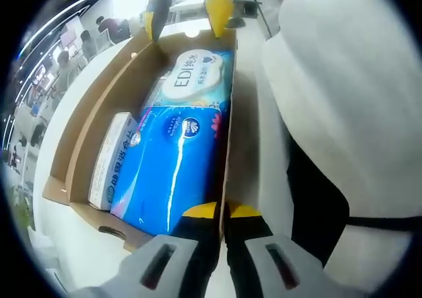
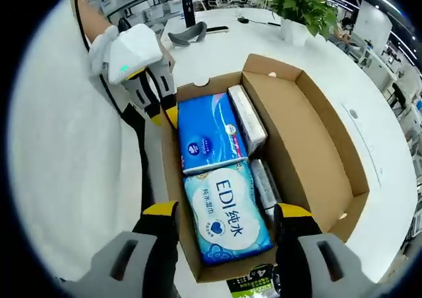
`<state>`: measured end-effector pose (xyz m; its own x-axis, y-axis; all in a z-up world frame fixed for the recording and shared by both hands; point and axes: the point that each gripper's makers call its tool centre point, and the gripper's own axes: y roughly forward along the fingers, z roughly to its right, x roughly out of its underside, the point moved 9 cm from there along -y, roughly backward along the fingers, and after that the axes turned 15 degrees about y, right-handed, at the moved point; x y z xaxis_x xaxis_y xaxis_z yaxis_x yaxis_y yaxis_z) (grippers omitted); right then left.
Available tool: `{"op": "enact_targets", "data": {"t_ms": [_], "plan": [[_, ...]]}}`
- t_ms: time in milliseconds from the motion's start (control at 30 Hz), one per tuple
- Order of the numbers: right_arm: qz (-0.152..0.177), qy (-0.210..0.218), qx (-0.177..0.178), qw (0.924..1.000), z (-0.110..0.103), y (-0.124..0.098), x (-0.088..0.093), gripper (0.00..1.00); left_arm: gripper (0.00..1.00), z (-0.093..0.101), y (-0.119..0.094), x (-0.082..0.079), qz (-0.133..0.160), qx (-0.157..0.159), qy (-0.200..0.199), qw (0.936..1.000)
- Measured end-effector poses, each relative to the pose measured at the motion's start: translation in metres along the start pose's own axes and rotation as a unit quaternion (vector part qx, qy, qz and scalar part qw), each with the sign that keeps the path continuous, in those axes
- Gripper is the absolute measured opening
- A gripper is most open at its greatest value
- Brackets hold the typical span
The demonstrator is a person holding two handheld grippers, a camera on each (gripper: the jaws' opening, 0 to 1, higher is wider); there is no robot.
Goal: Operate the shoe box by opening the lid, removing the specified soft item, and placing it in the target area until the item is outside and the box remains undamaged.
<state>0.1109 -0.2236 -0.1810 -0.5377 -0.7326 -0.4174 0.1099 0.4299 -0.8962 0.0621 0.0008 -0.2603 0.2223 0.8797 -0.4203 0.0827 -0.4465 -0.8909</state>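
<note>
Yellow-tipped right tongs [image 2: 225,212] stand spread wide, straddling the near end of the open shoe box [image 2: 333,146] above the pale wipes pack [image 2: 227,215] inside it. My left tongs [image 1: 223,211] are clenched on the box's side wall. I'd keep that wall steady, drop straight down and pinch the pack's middle gently, clear of cardboard, on this white worktop [image 2: 217,51].

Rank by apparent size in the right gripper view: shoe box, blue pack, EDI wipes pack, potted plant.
1. Shoe box
2-3. Blue pack and EDI wipes pack look alike; the wipes lie nearer the camera, so unsure.
4. Potted plant, though far off.
</note>
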Motion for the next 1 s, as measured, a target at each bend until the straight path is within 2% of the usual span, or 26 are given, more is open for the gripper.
{"op": "enact_targets", "data": {"t_ms": [67,167,200,333,600,767,1000], "plan": [[-0.003,0.001,-0.001,1.0000,0.001,0.000,0.000,0.58,0.02,0.000,0.000,0.000,0.000,0.000,0.001,1.0000],[-0.027,-0.014,0.000,0.9995,0.004,0.006,0.004,0.57,0.02,0.000,0.000,0.000,0.000,-0.001,0.001,1.0000],[-0.046,-0.023,0.000,0.9987,0.004,0.009,0.007,0.57,0.02,0.000,0.000,0.000,0.000,-0.001,0.001,1.0000],[-0.069,-0.041,-0.015,0.9967,0.001,0.019,0.011,0.59,0.03,0.000,0.000,0.001,0.000,-0.003,-0.001,1.0000],[-0.070,-0.040,-0.036,0.9961,0.001,0.032,0.008,0.60,0.03,0.001,0.000,0.001,-0.001,-0.006,-0.003,1.0000],[-0.082,-0.052,-0.041,0.9944,0.001,0.039,0.009,0.61,0.03,0.001,0.000,0.001,-0.002,-0.008,-0.003,1.0000],[-0.081,-0.073,-0.053,0.9927,0.002,0.052,0.011,0.58,0.03,0.001,0.000,0.000,-0.004,-0.006,-0.007,0.9999]]}}
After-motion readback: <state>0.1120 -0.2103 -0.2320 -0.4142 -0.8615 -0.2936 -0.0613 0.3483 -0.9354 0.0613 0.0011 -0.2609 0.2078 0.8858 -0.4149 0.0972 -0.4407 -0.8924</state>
